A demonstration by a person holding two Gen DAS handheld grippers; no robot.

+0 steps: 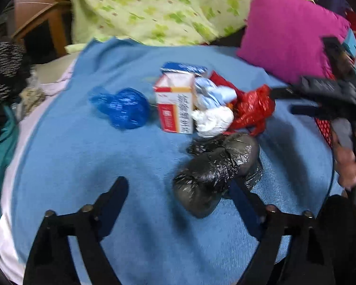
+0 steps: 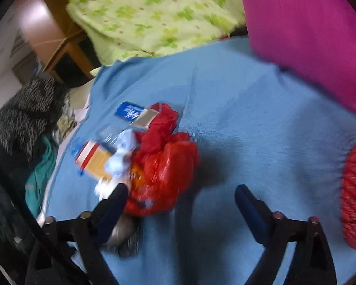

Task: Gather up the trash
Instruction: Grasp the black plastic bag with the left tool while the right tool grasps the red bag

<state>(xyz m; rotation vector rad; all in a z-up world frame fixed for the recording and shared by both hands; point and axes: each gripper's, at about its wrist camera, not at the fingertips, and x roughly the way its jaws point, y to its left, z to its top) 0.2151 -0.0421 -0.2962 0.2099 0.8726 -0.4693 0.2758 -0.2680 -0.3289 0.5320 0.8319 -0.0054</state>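
The left gripper (image 1: 178, 190) has its jaws spread wide and empty, low over the blue blanket (image 1: 83, 166); the black plastic bag (image 1: 216, 166), crumpled into a lump, lies between them, close against the right-hand finger, with nothing pinching it yet. The right gripper (image 2: 181, 194) is likewise wide open and holds nothing — the red plastic bag (image 2: 163, 166) sits just ahead of its left finger, toward the left of the gap rather than centred in it.

Beyond these two the rest of the trash is bunched in a heap on the blanket: a red-and-white carton (image 1: 174, 104) standing upright, a white crumpled wad (image 1: 213, 118) touching it, a pale blue wrapper (image 1: 211, 92) and a blue-and-white box (image 1: 185, 67) behind. A blue plastic bag (image 1: 123, 106) lies apart to the left. A magenta pillow (image 1: 284, 35) and a green floral quilt (image 1: 154, 7) border the blanket at the back.

The step in hand looks like the approach to a first pick — both tools hover over a piece, neither has closed. Next, each needs centring over its bag, lowering until the fingers straddle it, then squeezing; thin crumpled film may slip, so a deep bite seems wise
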